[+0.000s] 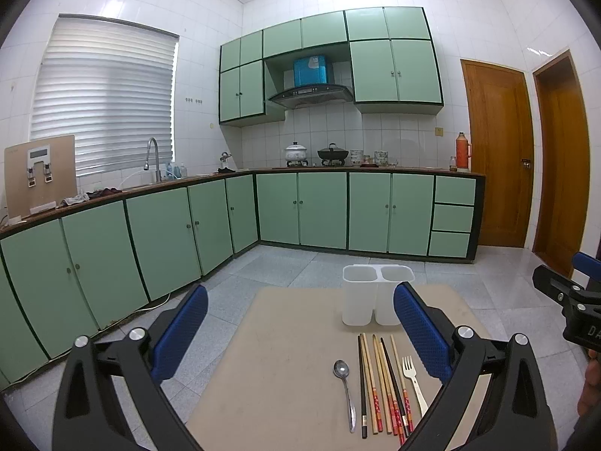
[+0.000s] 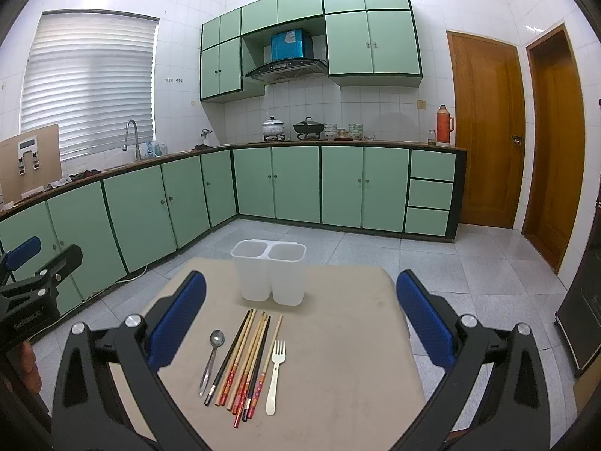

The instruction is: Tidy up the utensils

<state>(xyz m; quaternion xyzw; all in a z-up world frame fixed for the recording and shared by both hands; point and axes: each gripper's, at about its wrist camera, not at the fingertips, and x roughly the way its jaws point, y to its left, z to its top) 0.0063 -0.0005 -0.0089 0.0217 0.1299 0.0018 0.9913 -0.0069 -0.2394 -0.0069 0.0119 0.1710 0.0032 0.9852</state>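
Both jaws of the left gripper and the right gripper are spread wide, with nothing grasped between the blue pads. On the beige table a metal spoon, a bundle of chopsticks (some dark, some pale with red ends) and a white fork are laid side by side. Just behind them a translucent two-compartment holder is stood upright, both compartments seen empty.

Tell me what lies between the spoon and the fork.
A bunch of chopsticks lies between the spoon and the fork, clearest in the right wrist view.
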